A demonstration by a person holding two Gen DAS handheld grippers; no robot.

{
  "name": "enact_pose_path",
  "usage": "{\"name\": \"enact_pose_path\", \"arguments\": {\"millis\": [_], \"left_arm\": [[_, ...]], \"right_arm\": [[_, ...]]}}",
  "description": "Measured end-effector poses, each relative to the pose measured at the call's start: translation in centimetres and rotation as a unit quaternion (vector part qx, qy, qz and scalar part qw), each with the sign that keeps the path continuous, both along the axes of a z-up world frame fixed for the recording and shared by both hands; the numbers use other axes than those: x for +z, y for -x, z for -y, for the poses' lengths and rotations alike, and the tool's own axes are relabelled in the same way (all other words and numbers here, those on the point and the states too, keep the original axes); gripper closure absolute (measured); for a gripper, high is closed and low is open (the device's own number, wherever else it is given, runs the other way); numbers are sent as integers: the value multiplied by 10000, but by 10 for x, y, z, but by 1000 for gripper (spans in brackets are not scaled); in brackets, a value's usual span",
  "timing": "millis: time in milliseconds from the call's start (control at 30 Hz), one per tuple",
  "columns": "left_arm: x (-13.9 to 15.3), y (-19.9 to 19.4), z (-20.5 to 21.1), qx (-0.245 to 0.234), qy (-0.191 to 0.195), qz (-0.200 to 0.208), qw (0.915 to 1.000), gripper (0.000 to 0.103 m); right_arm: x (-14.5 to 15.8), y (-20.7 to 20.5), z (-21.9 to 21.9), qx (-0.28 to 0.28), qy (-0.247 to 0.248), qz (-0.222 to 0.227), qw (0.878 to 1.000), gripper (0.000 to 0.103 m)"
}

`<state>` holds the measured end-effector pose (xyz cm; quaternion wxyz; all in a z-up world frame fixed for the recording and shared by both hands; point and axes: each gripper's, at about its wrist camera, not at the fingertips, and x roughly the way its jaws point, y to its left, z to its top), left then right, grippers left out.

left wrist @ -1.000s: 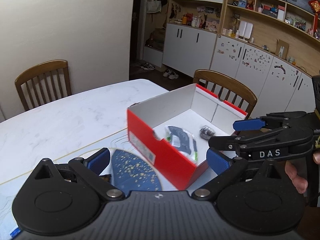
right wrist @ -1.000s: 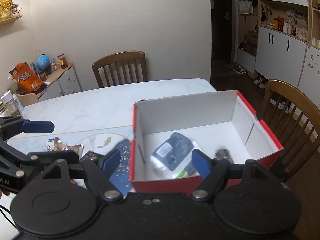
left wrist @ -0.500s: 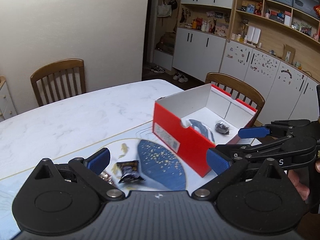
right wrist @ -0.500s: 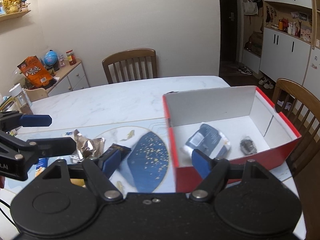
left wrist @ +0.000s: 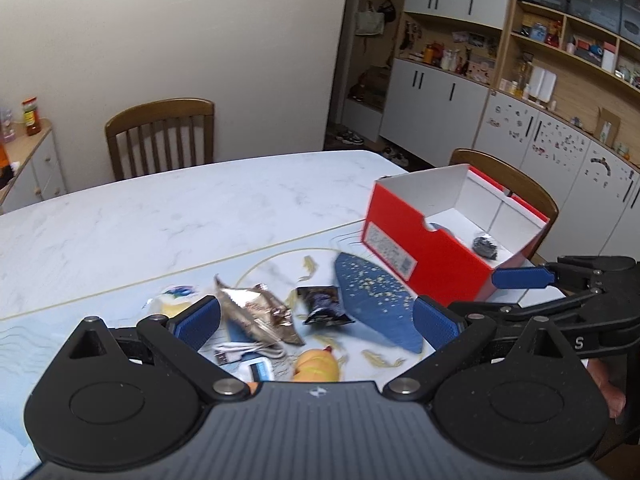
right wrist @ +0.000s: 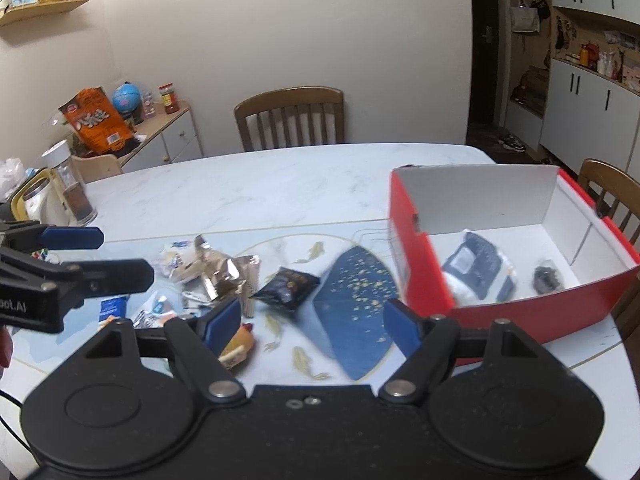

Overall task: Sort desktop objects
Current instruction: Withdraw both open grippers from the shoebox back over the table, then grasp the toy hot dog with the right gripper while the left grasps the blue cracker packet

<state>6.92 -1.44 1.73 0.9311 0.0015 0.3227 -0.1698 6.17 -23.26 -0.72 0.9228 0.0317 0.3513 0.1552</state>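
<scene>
Snack packets and clutter lie in a loose pile on the patterned mat of the marble table. Left gripper hangs above them, fingers spread wide and empty; right gripper likewise spread, holding nothing. A dark packet lies flat, its long axis running from 8 to 2 o'clock in the right wrist view. At its 9 o'clock sits a crumpled foil wrapper. The red box stands open at 3 o'clock, long axis pointing away toward the chair, with a blue-and-white pouch and a small dark lump, perhaps a wrapped sweet, inside. A white cable and a yellow toy lie nearest the left gripper.
</scene>
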Motion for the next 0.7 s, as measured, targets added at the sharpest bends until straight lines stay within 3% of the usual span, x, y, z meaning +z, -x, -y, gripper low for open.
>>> {"name": "enact_pose_path", "arguments": {"millis": [133,500,700], "left_arm": [[-4,3,-14,136,-89,99,9998,0],[-25,3,-56,607,28,-76,9981,0],[-38,2,-71,802,-123,-143,9966,0]], "right_arm": [[-5,0,-12,105,-1,-46,9999,25],[-19,-4,-36,341,48,-121,9993,25],[-27,-5,-52,561,141,-119,9983,25]]}}
